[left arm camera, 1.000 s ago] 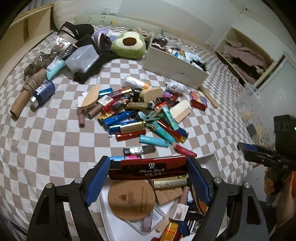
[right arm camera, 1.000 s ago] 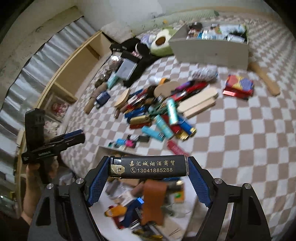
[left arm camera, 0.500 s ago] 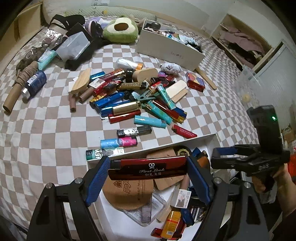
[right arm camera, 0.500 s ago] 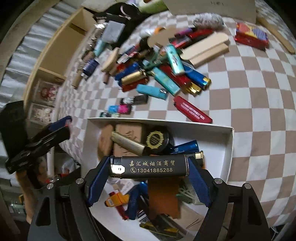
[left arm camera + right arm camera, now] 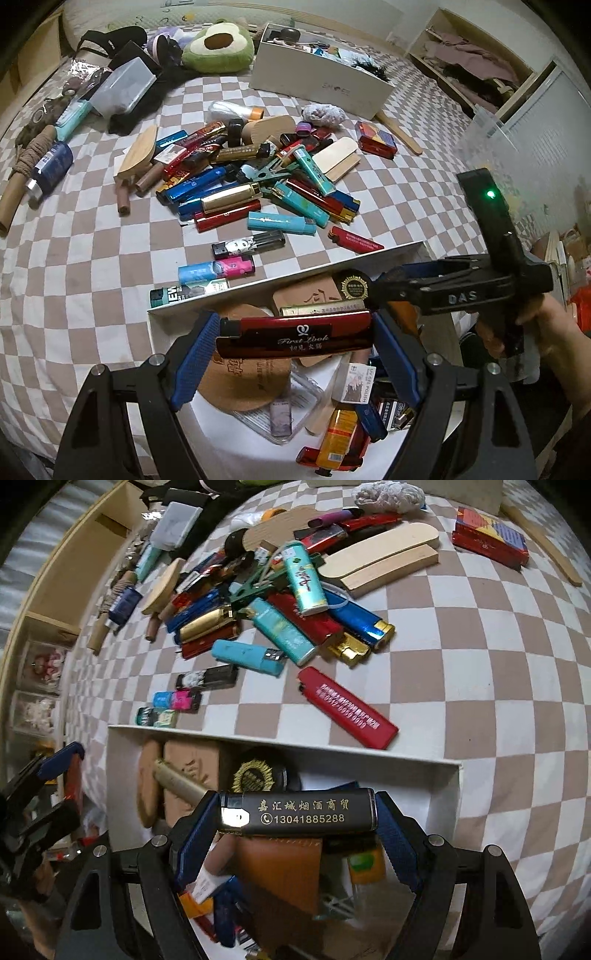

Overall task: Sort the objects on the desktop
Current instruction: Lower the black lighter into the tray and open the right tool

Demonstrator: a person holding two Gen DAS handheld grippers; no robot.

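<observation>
Both sets of jaws grip lighters: left gripper the red lighter, right gripper the black lighter. Lower each over the white box at lower frame, then release inside.

Glossy red lighter, checkered cloth

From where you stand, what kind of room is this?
Probably a bedroom: the checkered sheet looks like a bed's, with an avocado plush near its head and an open wardrobe of clothes beside it.

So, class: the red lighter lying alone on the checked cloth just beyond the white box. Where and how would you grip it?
Grip the red lighter from above, jaws across its long flat sides at mid-body: it lies flat with clear cloth on both sides.
</observation>
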